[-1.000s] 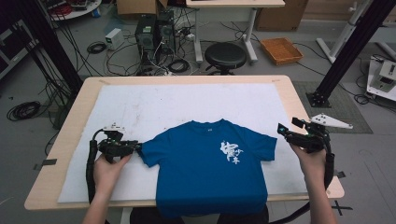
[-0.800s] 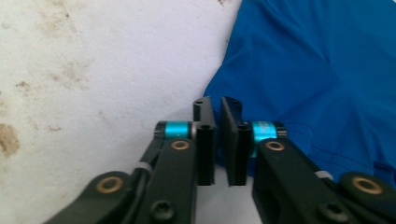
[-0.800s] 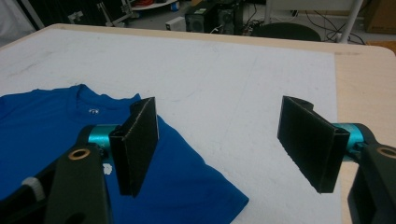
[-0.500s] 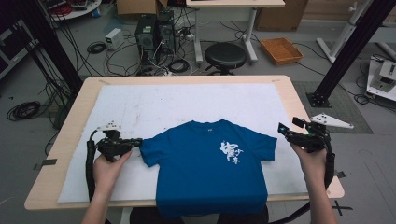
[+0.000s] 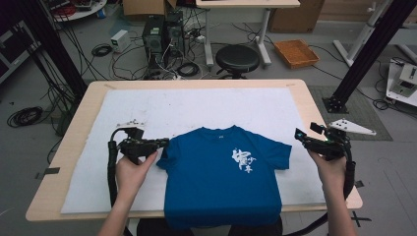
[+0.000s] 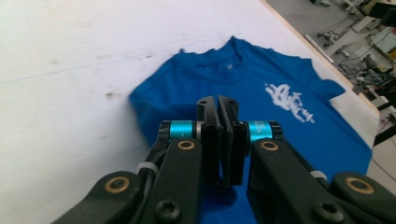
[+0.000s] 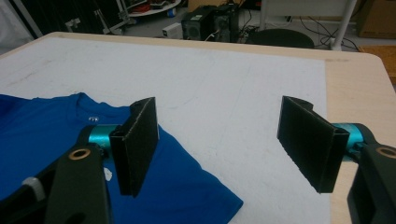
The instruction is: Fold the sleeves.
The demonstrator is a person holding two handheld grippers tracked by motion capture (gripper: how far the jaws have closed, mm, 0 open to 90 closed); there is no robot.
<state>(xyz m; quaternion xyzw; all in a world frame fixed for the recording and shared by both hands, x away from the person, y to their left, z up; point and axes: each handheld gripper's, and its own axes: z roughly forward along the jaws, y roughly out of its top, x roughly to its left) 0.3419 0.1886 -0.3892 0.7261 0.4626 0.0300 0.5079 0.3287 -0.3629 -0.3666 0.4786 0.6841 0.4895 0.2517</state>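
Observation:
A blue T-shirt (image 5: 221, 177) with a white print lies face up on the white mat, and its hem hangs over the table's near edge. My left gripper (image 5: 166, 142) is at the shirt's left sleeve (image 5: 162, 160). Its jaws are pressed together on the sleeve's edge, which is drawn in toward the body. In the left gripper view, the left gripper (image 6: 217, 100) points across the shirt (image 6: 280, 93) toward the collar. My right gripper (image 5: 305, 132) hovers just off the right sleeve (image 5: 280, 155), jaws wide apart. Between the right gripper's (image 7: 219, 135) jaws I see bare mat, with the shirt (image 7: 42, 130) to their left.
The white mat (image 5: 196, 105) covers most of the wooden table (image 5: 324, 113). Behind the table stand a black stool (image 5: 237, 58), computer cases and cables, and an orange tray (image 5: 296, 52) sits on the floor. A black frame post (image 5: 366, 54) rises at the right.
My left gripper has moved right and upward onto the shirt's left sleeve, and the sleeve tip has shifted inward with it. The right gripper has stayed put.

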